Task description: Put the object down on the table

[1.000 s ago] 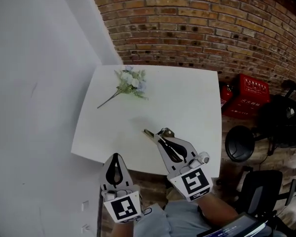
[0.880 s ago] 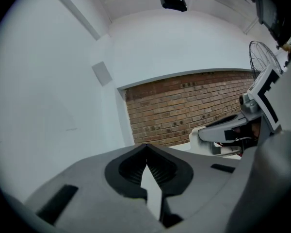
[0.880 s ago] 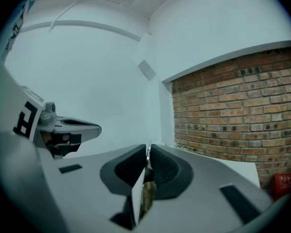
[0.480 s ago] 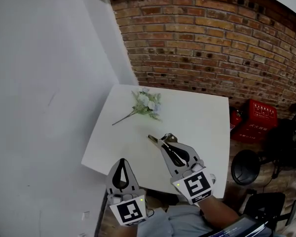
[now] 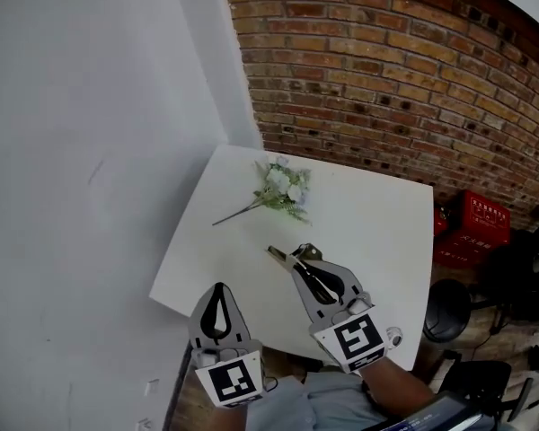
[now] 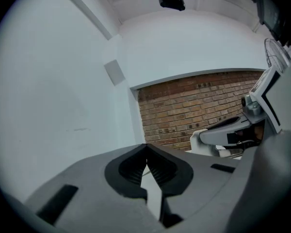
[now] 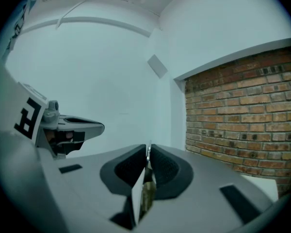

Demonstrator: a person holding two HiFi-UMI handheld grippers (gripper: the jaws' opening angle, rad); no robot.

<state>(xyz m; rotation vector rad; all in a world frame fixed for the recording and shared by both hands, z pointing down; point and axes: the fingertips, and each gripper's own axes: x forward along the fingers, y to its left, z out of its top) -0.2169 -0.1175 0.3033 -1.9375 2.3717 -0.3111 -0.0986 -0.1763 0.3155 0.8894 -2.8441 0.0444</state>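
One thin brassy metal piece, perhaps a clip, sat pinched in the right gripper over the white square table; lowering and releasing remained. The left gripper was closed, empty.

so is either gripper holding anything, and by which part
The right gripper pinches a small thin object by one end; the other end sticks out past the tips. What it is cannot be told. The left gripper holds nothing.

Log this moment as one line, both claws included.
left claw: shut, empty | right claw: shut on thin metal object, over white table | flower sprig: lying on table
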